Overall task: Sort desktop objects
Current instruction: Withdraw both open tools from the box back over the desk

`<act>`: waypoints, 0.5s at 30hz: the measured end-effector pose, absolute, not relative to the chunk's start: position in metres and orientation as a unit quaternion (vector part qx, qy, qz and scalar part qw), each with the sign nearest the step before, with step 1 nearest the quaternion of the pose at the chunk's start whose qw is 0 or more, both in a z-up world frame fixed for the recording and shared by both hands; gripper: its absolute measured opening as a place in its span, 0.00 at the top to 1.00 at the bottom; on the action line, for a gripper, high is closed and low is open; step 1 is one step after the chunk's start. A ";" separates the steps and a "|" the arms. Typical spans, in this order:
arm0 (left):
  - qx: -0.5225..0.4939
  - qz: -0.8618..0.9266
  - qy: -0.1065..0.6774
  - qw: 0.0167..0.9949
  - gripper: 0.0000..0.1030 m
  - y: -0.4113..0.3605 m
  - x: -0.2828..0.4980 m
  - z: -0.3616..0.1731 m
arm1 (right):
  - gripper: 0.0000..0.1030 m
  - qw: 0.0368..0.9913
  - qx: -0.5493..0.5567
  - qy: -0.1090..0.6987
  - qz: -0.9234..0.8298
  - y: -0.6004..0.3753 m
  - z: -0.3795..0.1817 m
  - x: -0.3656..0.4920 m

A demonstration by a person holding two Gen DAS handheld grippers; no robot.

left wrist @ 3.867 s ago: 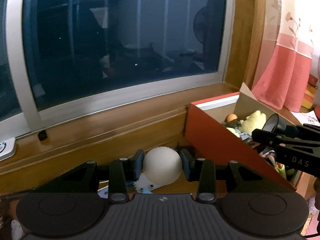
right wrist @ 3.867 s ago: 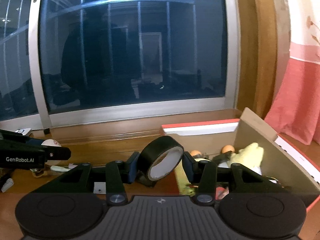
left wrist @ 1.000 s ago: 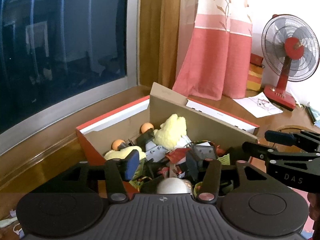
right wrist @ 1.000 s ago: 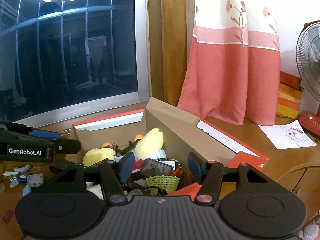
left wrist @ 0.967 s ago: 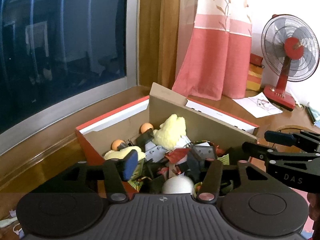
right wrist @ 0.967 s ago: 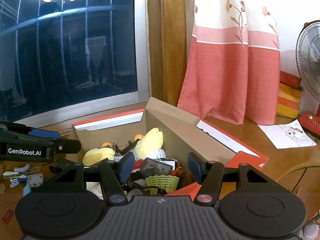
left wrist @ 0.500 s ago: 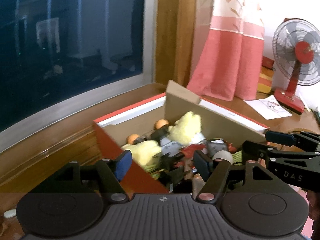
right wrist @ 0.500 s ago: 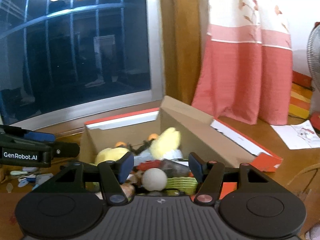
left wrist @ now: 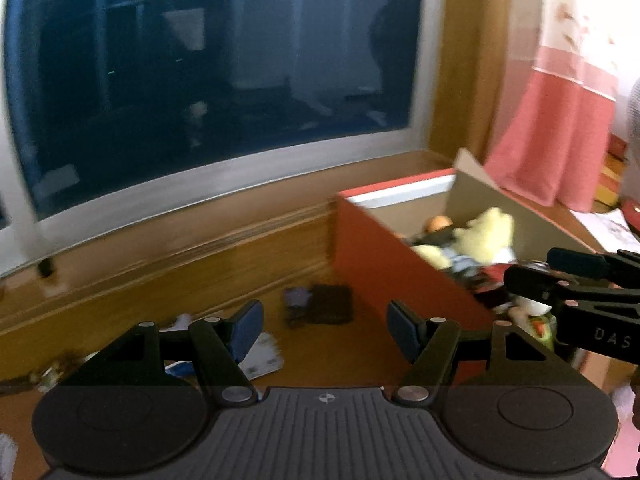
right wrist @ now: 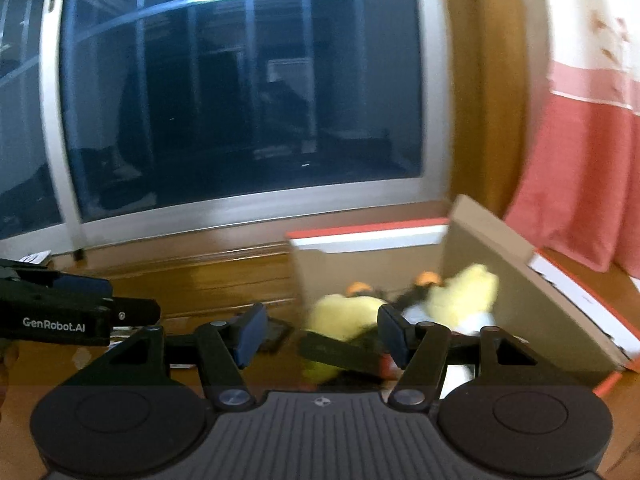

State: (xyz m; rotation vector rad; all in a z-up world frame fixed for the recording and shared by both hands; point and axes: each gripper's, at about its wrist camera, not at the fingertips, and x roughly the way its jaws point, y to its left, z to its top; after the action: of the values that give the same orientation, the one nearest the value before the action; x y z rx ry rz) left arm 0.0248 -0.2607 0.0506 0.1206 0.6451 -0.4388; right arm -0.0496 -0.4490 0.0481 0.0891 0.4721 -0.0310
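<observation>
A red cardboard box (left wrist: 384, 256) stands on the wooden desk, filled with yellow plush toys (left wrist: 488, 232), orange balls and other clutter. In the right wrist view the same box (right wrist: 492, 256) lies ahead and to the right, with plush toys (right wrist: 348, 312) inside. My left gripper (left wrist: 324, 326) is open and empty, over the desk left of the box. My right gripper (right wrist: 320, 330) is open and empty at the box's near left corner. A dark flat object (left wrist: 332, 304) and small scraps (left wrist: 260, 356) lie on the desk ahead of the left gripper.
A large dark window (left wrist: 208, 80) with a wooden sill runs along the back. A pink curtain (left wrist: 556, 132) hangs at the right. The right gripper's body (left wrist: 576, 304) crosses the left view's right edge; the left gripper's body (right wrist: 60, 312) crosses the right view's left.
Both grippers have swung left, away from above the box toward the desk by the window. Earlier the left one let go of the white ball and the right one of the tape roll.
</observation>
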 end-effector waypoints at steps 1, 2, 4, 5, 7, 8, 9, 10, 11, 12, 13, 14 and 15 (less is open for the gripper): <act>0.054 -0.204 0.316 0.925 0.34 -0.252 0.025 0.050 | 0.38 0.971 0.042 0.235 -0.006 -0.443 0.048 -0.046; 0.051 -0.197 0.317 0.926 0.34 -0.246 0.025 0.050 | 0.38 0.971 0.041 0.236 0.003 -0.436 0.048 -0.042; 0.046 -0.181 0.319 0.929 0.34 -0.232 0.025 0.050 | 0.38 0.970 0.037 0.238 0.019 -0.424 0.048 -0.034; 0.044 -0.173 0.320 0.930 0.34 -0.225 0.024 0.049 | 0.38 0.970 0.035 0.240 0.028 -0.418 0.048 -0.031; 0.039 -0.158 0.322 0.932 0.34 -0.212 0.024 0.049 | 0.38 0.968 0.031 0.243 0.046 -0.404 0.047 -0.024; 0.038 -0.151 0.324 0.933 0.34 -0.206 0.024 0.049 | 0.38 0.968 0.029 0.245 0.055 -0.397 0.046 -0.021; 0.036 -0.142 0.326 0.934 0.34 -0.199 0.023 0.048 | 0.38 0.967 0.027 0.246 0.063 -0.391 0.045 -0.018; 0.033 -0.136 0.328 0.934 0.34 -0.193 0.023 0.048 | 0.38 0.966 0.025 0.248 0.072 -0.384 0.045 -0.016; 0.031 -0.129 0.330 0.934 0.34 -0.188 0.023 0.047 | 0.38 0.965 0.024 0.250 0.079 -0.378 0.044 -0.013; 0.030 -0.122 0.333 0.935 0.34 -0.182 0.023 0.046 | 0.38 0.964 0.022 0.252 0.087 -0.372 0.043 -0.010; 0.029 -0.114 0.336 0.934 0.34 -0.176 0.023 0.045 | 0.38 0.962 0.020 0.254 0.094 -0.366 0.042 -0.008; 0.027 -0.110 0.338 0.934 0.34 -0.172 0.022 0.044 | 0.38 0.961 0.020 0.256 0.100 -0.360 0.041 -0.006; 0.026 -0.106 0.340 0.934 0.34 -0.168 0.022 0.043 | 0.38 0.960 0.019 0.258 0.106 -0.355 0.040 -0.004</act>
State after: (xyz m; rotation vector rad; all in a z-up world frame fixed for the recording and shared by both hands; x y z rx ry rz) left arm 0.0220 -0.1682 0.0430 0.0533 0.6954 -0.2178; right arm -0.0038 -0.3551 0.0398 0.0390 0.5236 0.2143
